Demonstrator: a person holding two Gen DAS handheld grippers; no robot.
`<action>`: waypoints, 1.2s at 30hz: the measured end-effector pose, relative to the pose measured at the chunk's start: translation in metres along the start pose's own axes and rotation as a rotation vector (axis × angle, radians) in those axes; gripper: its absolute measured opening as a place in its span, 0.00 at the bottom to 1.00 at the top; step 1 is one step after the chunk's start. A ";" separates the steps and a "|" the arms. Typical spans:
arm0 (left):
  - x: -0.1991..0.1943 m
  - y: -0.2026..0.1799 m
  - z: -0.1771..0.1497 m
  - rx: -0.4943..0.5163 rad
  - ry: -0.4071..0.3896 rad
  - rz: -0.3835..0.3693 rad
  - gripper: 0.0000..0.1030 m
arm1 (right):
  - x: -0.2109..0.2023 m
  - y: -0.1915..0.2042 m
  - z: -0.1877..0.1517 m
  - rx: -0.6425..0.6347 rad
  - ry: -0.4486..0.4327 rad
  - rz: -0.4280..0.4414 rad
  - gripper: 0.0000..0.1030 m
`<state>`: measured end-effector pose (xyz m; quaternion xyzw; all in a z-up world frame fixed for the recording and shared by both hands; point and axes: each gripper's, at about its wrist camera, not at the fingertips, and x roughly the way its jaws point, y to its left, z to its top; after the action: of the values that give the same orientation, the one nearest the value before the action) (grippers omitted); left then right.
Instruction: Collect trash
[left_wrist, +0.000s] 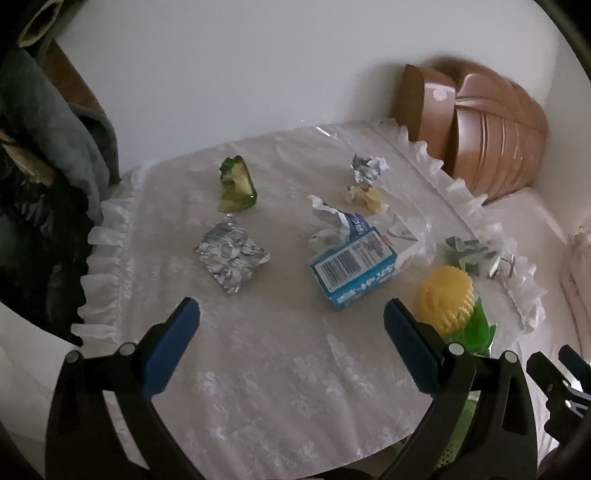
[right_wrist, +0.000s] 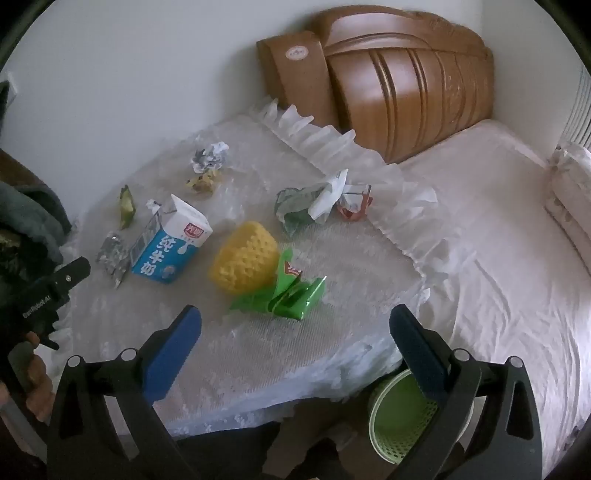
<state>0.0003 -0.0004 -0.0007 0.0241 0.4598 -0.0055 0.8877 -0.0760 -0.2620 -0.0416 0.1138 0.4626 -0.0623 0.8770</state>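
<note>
I see 2 tools, the left tool (left_wrist: 291, 332) and the right tool (right_wrist: 295, 339), both with blue pads spread wide apart and holding nothing above the tabletop (left_wrist: 258, 369), which wears a lace cloth with a frilled edge.

The trash lies scattered on the cloth. I count 1 milk carton (left_wrist: 354, 266), torn open at the top, 1 flat foil piece (left_wrist: 231, 254), 1 green wrapper (left_wrist: 236, 184) near the wall, 2 crumpled paper balls (left_wrist: 369, 168), one white-grey and one yellowish, touching. There is 1 yellow knobbly sponge (right_wrist: 245, 254) lying against 1 shiny green bag (right_wrist: 284, 295). Further right is 1 heap of wrappers (right_wrist: 317, 203); how many are in it I cannot tell.

1 green mesh bin (right_wrist: 399, 424) stands below the tabletop edge, half hidden by the right tool. A wooden headboard (right_wrist: 406, 92) and a bed (right_wrist: 498, 240) are behind.
</note>
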 end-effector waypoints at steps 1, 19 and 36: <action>0.000 0.000 0.000 -0.005 0.003 -0.002 0.93 | 0.000 -0.001 0.000 0.000 0.000 -0.003 0.98; 0.010 -0.010 -0.004 0.018 0.053 -0.022 0.93 | 0.007 0.002 -0.001 -0.004 0.023 -0.006 0.98; 0.019 -0.007 -0.002 0.021 0.067 -0.018 0.93 | 0.010 0.003 0.000 -0.003 0.032 -0.010 0.98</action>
<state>0.0088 -0.0071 -0.0176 0.0293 0.4893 -0.0174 0.8714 -0.0700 -0.2586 -0.0495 0.1111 0.4771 -0.0641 0.8694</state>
